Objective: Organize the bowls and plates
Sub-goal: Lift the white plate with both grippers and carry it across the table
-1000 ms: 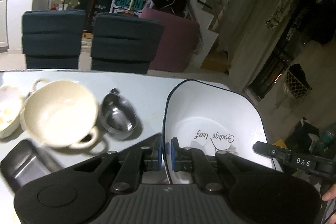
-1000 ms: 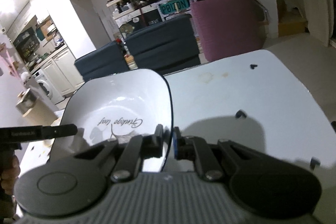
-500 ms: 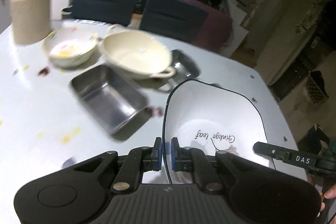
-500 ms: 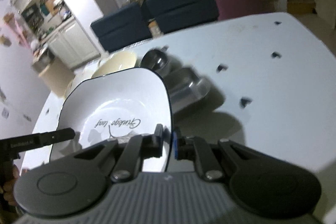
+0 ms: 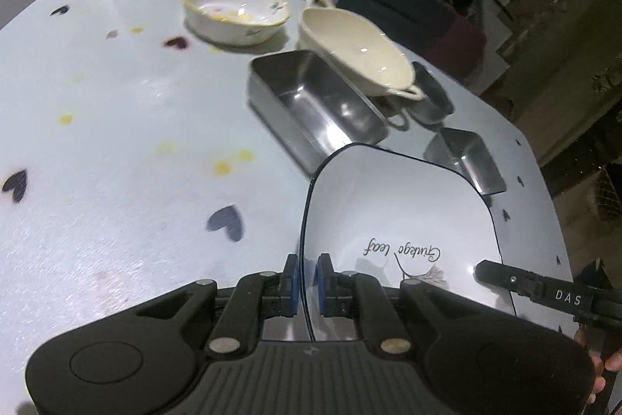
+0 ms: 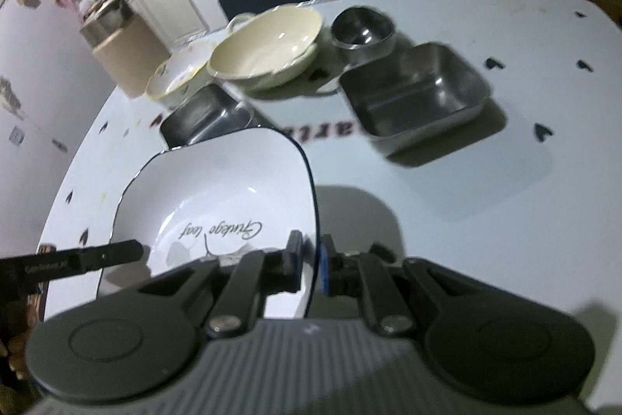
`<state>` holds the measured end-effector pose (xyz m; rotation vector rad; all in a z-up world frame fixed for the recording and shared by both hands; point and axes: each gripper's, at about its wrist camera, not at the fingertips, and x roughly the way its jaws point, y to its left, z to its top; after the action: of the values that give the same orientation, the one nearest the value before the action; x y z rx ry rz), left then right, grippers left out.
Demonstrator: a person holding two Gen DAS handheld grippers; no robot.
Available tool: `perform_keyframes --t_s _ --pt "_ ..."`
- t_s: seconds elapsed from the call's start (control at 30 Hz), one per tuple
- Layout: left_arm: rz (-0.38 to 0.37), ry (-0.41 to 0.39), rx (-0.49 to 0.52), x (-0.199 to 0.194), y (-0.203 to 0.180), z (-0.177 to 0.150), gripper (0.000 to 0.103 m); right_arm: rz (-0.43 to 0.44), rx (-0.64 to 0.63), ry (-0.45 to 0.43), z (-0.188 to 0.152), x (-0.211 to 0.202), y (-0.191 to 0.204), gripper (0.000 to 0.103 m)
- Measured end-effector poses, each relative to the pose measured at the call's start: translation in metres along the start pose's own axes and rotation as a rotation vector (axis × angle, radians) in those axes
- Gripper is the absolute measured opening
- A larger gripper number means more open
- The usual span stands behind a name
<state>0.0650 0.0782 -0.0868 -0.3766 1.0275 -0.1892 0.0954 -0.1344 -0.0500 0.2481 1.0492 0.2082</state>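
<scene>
White tabletop [image 5: 116, 142] fills both views, bowls and steel trays [image 5: 315, 107] along the upper half. Left gripper [image 5: 305, 282] and right gripper [image 6: 311, 267] each pinch opposite rims of the square plate [image 6: 225, 205], low centre frame. Likely carrying it; next, lowering it level onto bare table.

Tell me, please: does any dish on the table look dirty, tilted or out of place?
Yes. The flowered bowl holds yellow residue, and yellow and dark spots lie on the table near it. The cream handled bowl leans on the rim of the long steel tray, so it sits tilted. The square white plate looks clean.
</scene>
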Motion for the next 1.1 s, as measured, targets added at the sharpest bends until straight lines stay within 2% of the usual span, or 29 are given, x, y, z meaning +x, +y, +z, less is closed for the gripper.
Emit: perform_keyframes --t_s 0.13,0.67,1.1 --pt "0.022 0.014 -0.010 0.002 0.010 -0.003 0.010 -0.001 -0.012 0.043 -0.001 0.015 0.006 0.011" --pt "0.102 0.043 -0.046 0.007 0.041 -0.003 0.014 -0.005 -0.084 0.122 -0.008 0.041 0.041 0.011" --pt "0.135 0.030 -0.032 0.010 0.044 0.003 0.015 -0.012 -0.118 0.154 -0.009 0.057 0.054 0.013"
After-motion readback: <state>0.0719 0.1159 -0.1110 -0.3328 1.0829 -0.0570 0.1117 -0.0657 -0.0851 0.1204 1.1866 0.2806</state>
